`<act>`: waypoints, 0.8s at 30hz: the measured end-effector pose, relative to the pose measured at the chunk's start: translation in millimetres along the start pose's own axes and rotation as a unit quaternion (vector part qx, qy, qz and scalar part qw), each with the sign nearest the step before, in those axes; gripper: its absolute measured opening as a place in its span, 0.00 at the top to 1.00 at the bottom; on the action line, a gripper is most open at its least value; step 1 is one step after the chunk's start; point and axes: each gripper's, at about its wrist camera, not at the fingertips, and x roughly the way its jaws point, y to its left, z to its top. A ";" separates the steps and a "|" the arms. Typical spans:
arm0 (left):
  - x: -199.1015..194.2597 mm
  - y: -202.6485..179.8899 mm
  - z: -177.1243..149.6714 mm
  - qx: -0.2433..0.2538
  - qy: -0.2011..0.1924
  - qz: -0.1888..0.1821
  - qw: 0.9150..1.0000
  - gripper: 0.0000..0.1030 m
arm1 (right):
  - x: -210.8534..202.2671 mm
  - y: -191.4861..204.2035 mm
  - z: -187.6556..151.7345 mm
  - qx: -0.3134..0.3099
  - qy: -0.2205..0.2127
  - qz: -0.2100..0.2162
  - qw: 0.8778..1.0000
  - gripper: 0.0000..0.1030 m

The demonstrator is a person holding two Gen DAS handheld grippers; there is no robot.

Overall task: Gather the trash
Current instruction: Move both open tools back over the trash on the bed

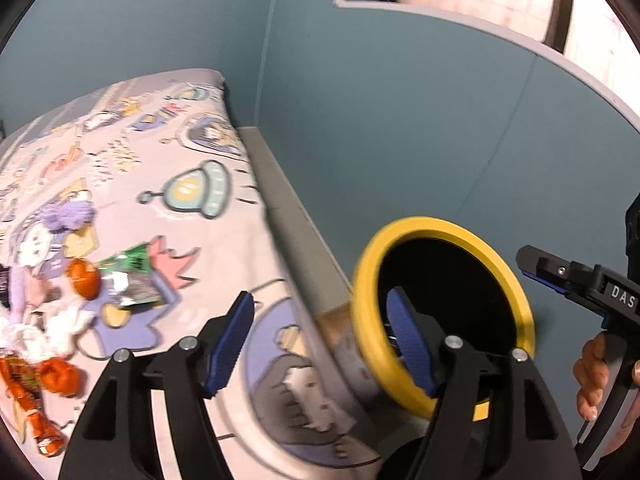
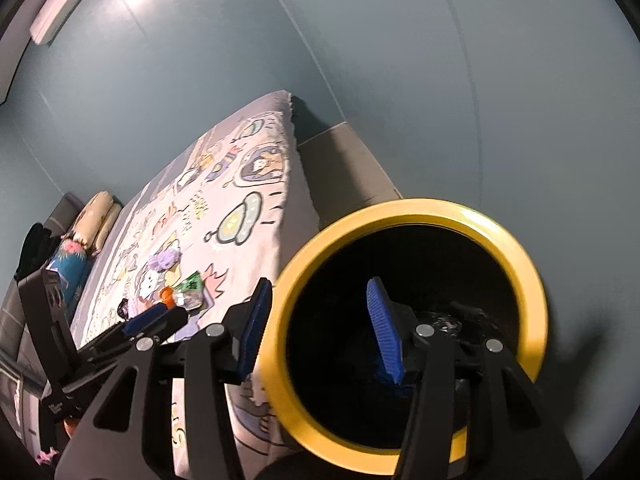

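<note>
Both jaws stood open, nothing held. Crumpled wrappers (image 1: 128, 280) on the bed (image 1: 224, 216) looked light, crinkly, slippery; pinch a bunched fold.

The left gripper (image 1: 324, 344) points forward and downward with its blue-padded jaws standing apart and nothing pressed between them. The right gripper (image 2: 320, 328) is angled downward too, jaws parted and empty. A hand (image 1: 600, 380) wraps the right gripper's handle, fingers curled around the trigger.
</note>
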 end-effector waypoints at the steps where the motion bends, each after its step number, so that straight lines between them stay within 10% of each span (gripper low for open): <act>1: -3.7 6.4 1.1 -0.002 -0.004 0.005 1.000 0.34 | 1.0 6.0 0.3 -0.005 0.001 0.002 1.000 0.53; 24: -104.3 162.3 -40.2 -0.105 -0.042 0.135 0.984 0.20 | 55.9 161.8 -22.5 -0.123 0.037 0.074 0.989 0.50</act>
